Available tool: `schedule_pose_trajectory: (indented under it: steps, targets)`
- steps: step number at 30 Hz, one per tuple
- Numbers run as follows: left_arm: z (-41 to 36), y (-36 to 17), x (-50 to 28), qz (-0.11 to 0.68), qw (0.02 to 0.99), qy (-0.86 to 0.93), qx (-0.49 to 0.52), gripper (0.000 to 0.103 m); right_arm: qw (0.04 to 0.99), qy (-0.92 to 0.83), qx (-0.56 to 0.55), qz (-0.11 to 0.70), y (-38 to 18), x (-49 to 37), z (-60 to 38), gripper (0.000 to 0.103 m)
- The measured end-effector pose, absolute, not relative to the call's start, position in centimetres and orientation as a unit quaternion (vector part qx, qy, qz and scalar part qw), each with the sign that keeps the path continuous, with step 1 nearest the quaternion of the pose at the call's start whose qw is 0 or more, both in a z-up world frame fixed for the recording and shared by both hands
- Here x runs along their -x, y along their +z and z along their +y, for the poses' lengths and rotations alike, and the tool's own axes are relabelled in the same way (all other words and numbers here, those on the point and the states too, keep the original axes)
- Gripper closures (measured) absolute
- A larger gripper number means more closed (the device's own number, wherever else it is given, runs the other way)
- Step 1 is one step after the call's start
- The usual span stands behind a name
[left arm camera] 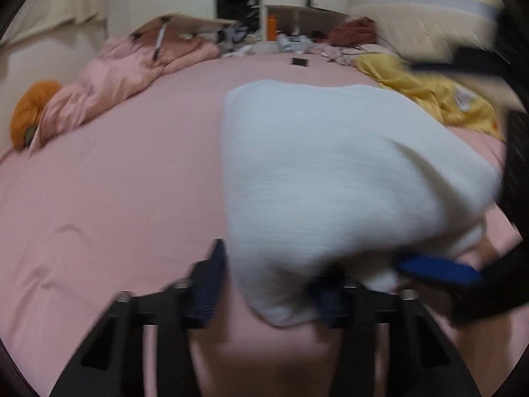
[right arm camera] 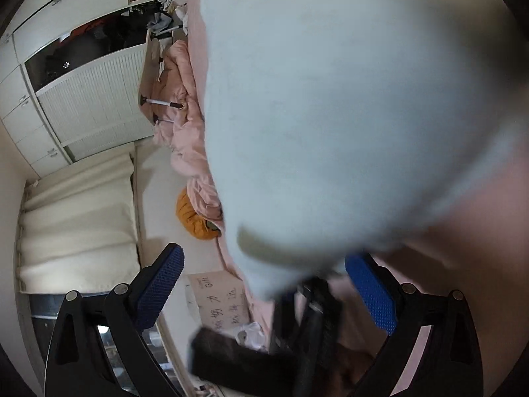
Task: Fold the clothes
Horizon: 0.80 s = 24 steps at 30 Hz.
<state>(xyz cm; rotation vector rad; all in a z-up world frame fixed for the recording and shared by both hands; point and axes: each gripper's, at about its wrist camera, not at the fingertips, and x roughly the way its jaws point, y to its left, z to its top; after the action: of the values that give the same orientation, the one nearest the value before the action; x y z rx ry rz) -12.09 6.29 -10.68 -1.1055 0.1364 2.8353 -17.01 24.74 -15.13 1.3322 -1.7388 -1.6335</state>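
Bed (left arm camera: 109,178) in pink sheet fills the space ahead of your left tool (left arm camera: 267,284). White cloth (left arm camera: 330,178) hangs blurred just in front of that tool and to its right, its lower edge draped between the spread fingers; whether they grip it, you cannot tell. Your right tool (right arm camera: 264,294) stands spread too, the cloth (right arm camera: 347,115) looming just ahead of it, above its fingers. Pink quilt (left arm camera: 132,66) lies bunched far left of the left tool, yellow garment (left arm camera: 429,92) far right, orange cushion (left arm camera: 33,112) at the left edge.
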Motion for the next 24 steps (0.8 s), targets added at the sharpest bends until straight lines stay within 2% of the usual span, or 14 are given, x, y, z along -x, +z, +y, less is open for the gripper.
schedule_pose_trajectory:
  steps: [2, 3, 4, 7, 9, 10, 13, 15, 16, 17, 18, 19, 21, 24]
  targets:
    - [6.6, -10.7, 12.2, 0.055, 0.042, 0.93, 0.361, 0.067, 0.206, -0.601, -0.468, -0.615, -14.7, 17.9, 24.5, 0.01]
    - [6.4, -10.8, 12.2, 0.049, 0.045, 0.93, 0.363, 0.067, 0.206, -0.61, -0.461, -0.61, -14.4, 18.1, 24.6, 0.029]
    - [6.1, -10.8, 12.3, 0.043, 0.047, 0.929, 0.364, 0.067, 0.206, -0.621, -0.458, -0.601, -14.1, 18.3, 24.7, 0.085]
    - [6.1, -10.8, 12.4, 0.042, 0.051, 0.928, 0.366, 0.067, 0.212, -0.654, -0.45, -0.57, -13.1, 17.9, 25.1, 0.082]
    - [6.0, -10.8, 12.5, 0.04, 0.052, 0.928, 0.367, 0.066, 0.203, -0.656, -0.443, -0.577, -13.1, 17.1, 25.9, 0.074]
    - [6.0, -10.9, 12.5, 0.038, 0.052, 0.928, 0.367, 0.066, 0.189, -0.663, -0.438, -0.577, -13.1, 16.6, 26.7, 0.062]
    - [5.9, -11.0, 12.5, 0.034, 0.055, 0.928, 0.368, 0.066, 0.139, -0.692, -0.417, -0.573, -12.8, 15.4, 28.9, 0.06]
    - [6.0, -11.0, 12.5, 0.035, 0.055, 0.928, 0.368, 0.066, 0.114, -0.696, -0.41, -0.579, -13.2, 15.1, 30.2, 0.037]
    - [6.0, -11.0, 12.4, 0.035, 0.055, 0.927, 0.368, 0.066, 0.109, -0.69, -0.417, -0.581, -13.5, 15.2, 30.5, 0.015]
    - [6.1, -11.0, 12.4, 0.034, 0.055, 0.927, 0.369, 0.066, 0.108, -0.69, -0.416, -0.583, -13.6, 15.1, 30.8, 0.018]
    - [6.1, -11.0, 12.4, 0.035, 0.054, 0.927, 0.369, 0.066, 0.111, -0.692, -0.41, -0.583, -13.6, 15.0, 31.1, 0.034]
    - [6.2, -11.0, 12.4, 0.036, 0.054, 0.927, 0.369, 0.066, 0.113, -0.694, -0.405, -0.584, -13.6, 14.8, 31.5, 0.085]
    - [6.4, -11.1, 12.4, 0.038, 0.055, 0.927, 0.369, 0.066, 0.118, -0.698, -0.394, -0.585, -13.5, 14.5, 32.1, 0.084]
    - [6.4, -11.1, 12.4, 0.038, 0.055, 0.927, 0.37, 0.066, 0.126, -0.705, -0.378, -0.587, -13.5, 14.0, 33.0, 0.071]
